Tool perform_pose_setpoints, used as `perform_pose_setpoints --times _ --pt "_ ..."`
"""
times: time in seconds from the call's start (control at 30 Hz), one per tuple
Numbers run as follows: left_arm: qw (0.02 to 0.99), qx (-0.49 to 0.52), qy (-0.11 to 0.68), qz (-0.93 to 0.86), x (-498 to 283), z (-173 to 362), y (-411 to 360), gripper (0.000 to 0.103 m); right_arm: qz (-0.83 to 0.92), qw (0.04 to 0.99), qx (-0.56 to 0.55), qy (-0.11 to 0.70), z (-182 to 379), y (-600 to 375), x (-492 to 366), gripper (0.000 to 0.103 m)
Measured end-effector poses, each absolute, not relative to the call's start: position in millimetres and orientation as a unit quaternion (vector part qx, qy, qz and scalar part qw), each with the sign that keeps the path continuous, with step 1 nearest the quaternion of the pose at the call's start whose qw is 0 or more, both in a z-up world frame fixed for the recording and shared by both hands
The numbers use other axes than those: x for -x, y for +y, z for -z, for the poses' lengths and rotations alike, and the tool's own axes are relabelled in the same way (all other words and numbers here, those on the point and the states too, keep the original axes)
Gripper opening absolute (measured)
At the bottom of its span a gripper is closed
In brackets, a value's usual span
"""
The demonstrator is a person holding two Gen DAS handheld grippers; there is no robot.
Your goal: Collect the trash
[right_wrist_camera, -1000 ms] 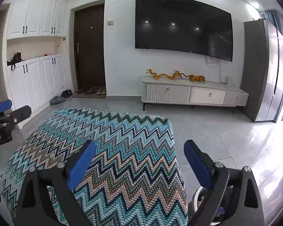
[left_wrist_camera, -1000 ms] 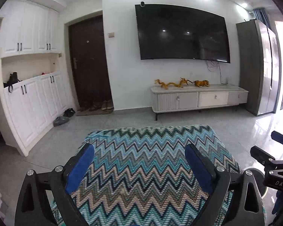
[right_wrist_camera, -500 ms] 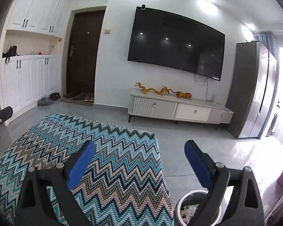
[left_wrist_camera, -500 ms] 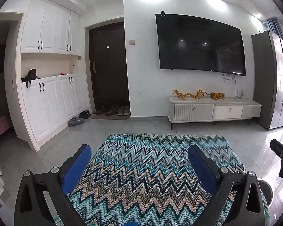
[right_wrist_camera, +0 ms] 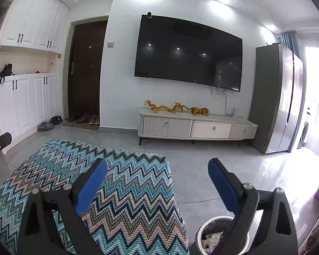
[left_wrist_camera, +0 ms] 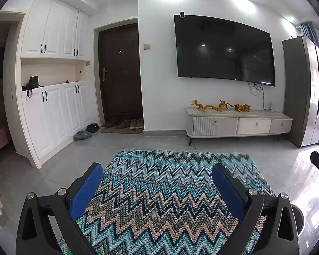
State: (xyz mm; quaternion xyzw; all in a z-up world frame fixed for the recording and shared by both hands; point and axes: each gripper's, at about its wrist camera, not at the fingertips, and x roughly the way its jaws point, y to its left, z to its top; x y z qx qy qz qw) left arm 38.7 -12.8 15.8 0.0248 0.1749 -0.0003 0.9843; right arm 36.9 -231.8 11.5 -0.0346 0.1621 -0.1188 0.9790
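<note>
Now, left gripper (left_wrist_camera: pixel 157 176) wide, empty; right gripper (right_wrist_camera: pixel 157 171) wide, empty above zigzag cloth (right_wrist_camera: pixel 125 182). Trash bin (right_wrist_camera: pixel 204 229) five o'clock. Likely search step; next, locate trash.

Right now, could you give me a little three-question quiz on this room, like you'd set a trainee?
1. True or false: the left gripper holds a piece of trash between its jaws.
2. Multiple choice: the round trash bin stands on the floor (A) at the right of the zigzag cloth, (B) on the TV cabinet, (C) beside the dark door.
3. Fill in: the bin already contains some ____.

Key: 1 false, both the left and the right gripper are open and hold nothing. 2 A. 3 trash, light scraps show inside.
</note>
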Motion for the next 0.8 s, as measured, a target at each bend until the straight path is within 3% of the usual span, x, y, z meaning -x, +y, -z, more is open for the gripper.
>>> perform_pose_setpoints --times 0.8 --pt "0.986 -0.02 0.167 -0.008 -40.7 -23.1 -17.7 0.103 0.135 0.977 0.022 0.162 -3.9 -243.5 -42.1 0.096"
